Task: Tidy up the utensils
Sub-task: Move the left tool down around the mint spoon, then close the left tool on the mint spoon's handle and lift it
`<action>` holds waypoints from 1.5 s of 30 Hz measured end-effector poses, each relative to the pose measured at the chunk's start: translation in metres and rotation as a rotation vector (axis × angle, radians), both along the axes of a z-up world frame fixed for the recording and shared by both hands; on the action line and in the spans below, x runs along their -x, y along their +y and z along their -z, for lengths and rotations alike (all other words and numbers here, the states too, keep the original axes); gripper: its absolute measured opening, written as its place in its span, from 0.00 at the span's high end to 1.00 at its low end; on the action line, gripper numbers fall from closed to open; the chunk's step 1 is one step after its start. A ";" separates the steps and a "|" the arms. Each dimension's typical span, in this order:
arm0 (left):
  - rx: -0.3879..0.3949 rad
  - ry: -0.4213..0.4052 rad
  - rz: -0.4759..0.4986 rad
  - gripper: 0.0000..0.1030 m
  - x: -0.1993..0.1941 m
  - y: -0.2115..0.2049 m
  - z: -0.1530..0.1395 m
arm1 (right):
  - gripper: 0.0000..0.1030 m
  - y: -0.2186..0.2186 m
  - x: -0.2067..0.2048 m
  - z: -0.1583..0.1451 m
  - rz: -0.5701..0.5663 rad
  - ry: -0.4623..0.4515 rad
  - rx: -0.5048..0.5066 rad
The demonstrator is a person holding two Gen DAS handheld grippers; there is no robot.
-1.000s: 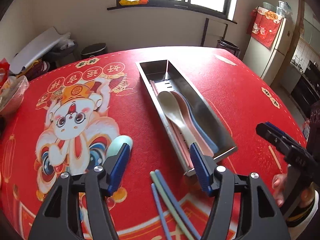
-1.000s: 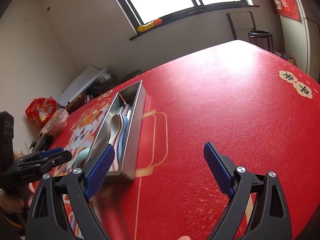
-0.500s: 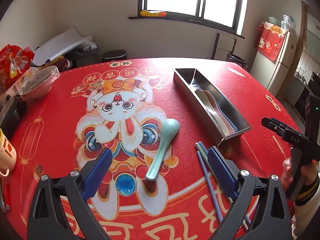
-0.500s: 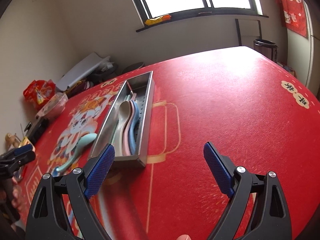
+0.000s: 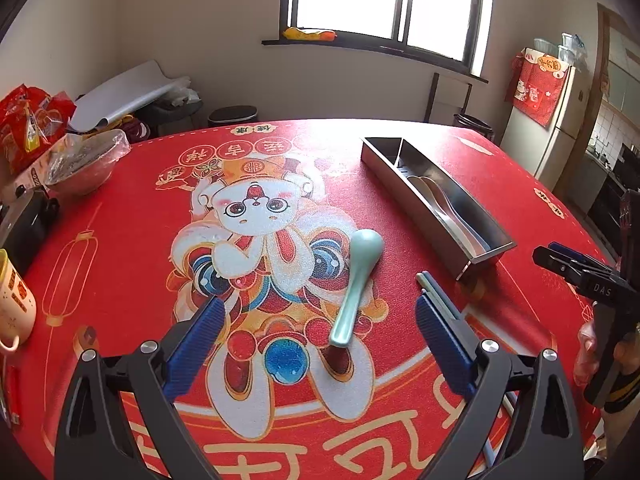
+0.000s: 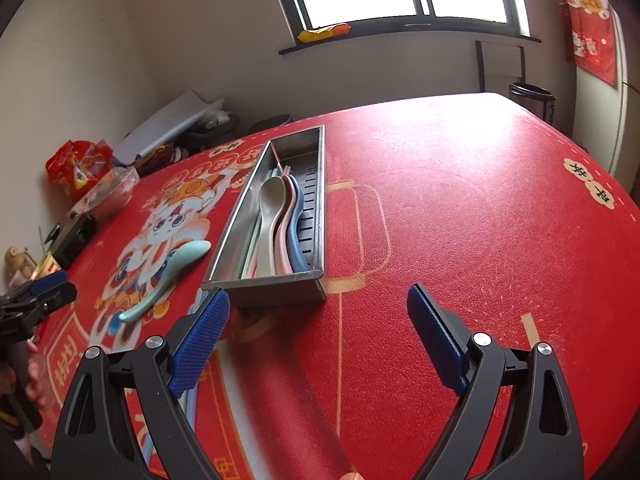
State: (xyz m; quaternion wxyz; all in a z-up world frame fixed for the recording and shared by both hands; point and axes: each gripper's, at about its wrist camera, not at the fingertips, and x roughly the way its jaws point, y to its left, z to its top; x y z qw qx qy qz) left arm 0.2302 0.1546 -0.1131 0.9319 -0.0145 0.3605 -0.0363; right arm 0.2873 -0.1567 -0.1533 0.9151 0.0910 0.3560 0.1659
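A mint green spoon (image 5: 356, 292) lies loose on the red tablecloth, its handle end just ahead of my left gripper (image 5: 318, 312), which is open and empty. Blue and green chopsticks (image 5: 436, 292) lie beside the right finger and are partly hidden by it. The long steel tray (image 5: 416, 208) sits to the right with beige, pink and blue spoons (image 6: 280, 224) in it. My right gripper (image 6: 318, 302) stands open and empty in front of the tray's near end (image 6: 276, 286). It also shows at the right edge (image 5: 576, 268); the left gripper shows at far left (image 6: 40, 292).
A mug (image 5: 12, 304), a black box (image 5: 28, 224), a plastic-covered bowl (image 5: 84, 160) and red snack bags (image 5: 28, 124) crowd the table's left edge. A person's hand (image 5: 588, 352) holds the right gripper. A fridge (image 5: 560, 120) stands beyond the table at right.
My left gripper drew back and to the left from the tray and opened wider, so the mint spoon now lies ahead of it. The right view swung toward the tray.
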 end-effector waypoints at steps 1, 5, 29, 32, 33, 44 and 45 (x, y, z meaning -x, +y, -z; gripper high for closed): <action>0.001 -0.006 0.003 0.09 0.001 0.003 0.000 | 0.15 -0.001 0.001 0.000 0.007 -0.002 -0.008; 0.010 -0.018 0.006 0.09 0.000 0.013 0.003 | 0.15 -0.003 0.004 0.003 0.032 -0.001 -0.019; 0.055 0.147 0.189 0.55 -0.100 -0.028 0.049 | 0.15 -0.024 0.000 0.020 0.050 0.036 -0.157; 0.091 0.172 0.165 0.60 -0.112 -0.024 0.054 | 0.15 -0.025 -0.001 0.021 0.048 0.041 -0.165; 0.093 0.179 0.162 0.60 -0.114 -0.024 0.055 | 0.15 -0.026 -0.001 0.021 0.045 0.041 -0.167; 0.056 0.206 0.181 0.82 -0.107 -0.034 0.064 | 0.15 -0.029 -0.002 0.023 0.042 0.051 -0.194; 0.046 0.203 0.190 0.84 -0.105 -0.036 0.063 | 0.15 -0.029 -0.002 0.023 0.042 0.052 -0.196</action>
